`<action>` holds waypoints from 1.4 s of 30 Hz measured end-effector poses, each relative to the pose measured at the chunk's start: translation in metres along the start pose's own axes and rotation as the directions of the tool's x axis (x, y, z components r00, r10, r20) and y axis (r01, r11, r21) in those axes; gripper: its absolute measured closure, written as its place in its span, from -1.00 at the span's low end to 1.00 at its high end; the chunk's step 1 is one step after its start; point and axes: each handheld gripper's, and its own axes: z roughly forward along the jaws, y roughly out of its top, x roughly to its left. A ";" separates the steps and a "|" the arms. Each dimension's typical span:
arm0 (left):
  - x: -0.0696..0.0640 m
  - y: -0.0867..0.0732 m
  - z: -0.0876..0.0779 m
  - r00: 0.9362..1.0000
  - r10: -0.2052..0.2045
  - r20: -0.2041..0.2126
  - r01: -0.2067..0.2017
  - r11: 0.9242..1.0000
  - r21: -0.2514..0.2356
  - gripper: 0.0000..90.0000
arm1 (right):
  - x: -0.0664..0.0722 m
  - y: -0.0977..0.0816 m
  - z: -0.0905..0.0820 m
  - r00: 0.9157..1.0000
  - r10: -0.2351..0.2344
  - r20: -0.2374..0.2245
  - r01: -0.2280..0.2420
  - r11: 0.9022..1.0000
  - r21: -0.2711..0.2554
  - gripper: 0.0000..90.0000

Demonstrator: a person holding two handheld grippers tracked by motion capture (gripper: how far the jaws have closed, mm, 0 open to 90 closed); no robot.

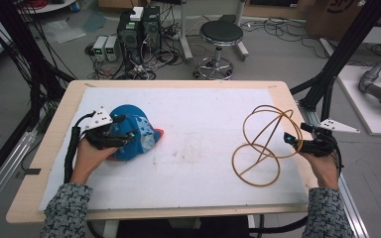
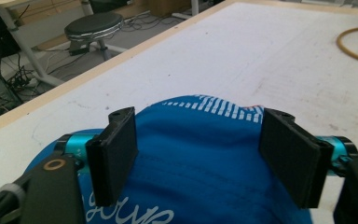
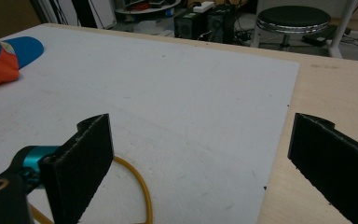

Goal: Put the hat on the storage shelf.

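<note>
A: We're looking down at the table [image 1: 39,148], and the blue cap [image 1: 134,131] is lying on the white mat [image 1: 193,163], over toward its left edge.

B: And the left tool [image 1: 121,136] is sitting right over that cap. From the left gripper view, the jaws are standing on either side of the cap's crown [image 2: 200,158], wide apart, with blue fabric filling the gap between them.

A: Are the pads pressing on it?

B: Not that I'm seeing. The pads are flanking the cloth without squeezing it, so the left tool is open around the cap, not gripping it.

A: There's white lettering showing on the cap low in that view, and a bit of orange at its far side.

B: Right, and in the right gripper view the cap [image 3: 4,56] is showing its orange panel and blue brim, well away across the mat.

A: Now the right tool [image 1: 297,141]. It's sitting at the mat's right edge, well apart from the cap.

B: Its jaws are gaping wide, nothing between them. One jaw is hanging over the mat, the other over the bare wood of the table beside it.

A: And that wire frame [image 1: 263,144], the yellow loops?

B: It's standing on the mat just beside the right tool. A yellow loop [image 3: 140,186] is curving past the left-hand jaw in the right gripper view, near it, but I can't tell if they're touching.
</note>
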 end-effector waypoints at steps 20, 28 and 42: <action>-0.009 0.002 -0.005 0.998 0.023 0.064 -0.022 1.000 -0.022 -0.13 | -0.001 0.000 0.000 1.000 0.006 -0.007 -0.006 1.000 0.001 -0.86; -0.027 0.005 0.008 0.990 0.099 0.097 -0.102 0.994 0.030 -0.16 | -0.003 -0.001 -0.001 1.000 0.011 -0.010 -0.011 1.000 -0.005 -0.86; -0.022 -0.004 0.006 0.986 0.151 0.074 -0.155 0.986 0.056 0.58 | -0.002 0.000 -0.002 1.000 0.016 -0.018 -0.016 1.000 -0.009 -0.86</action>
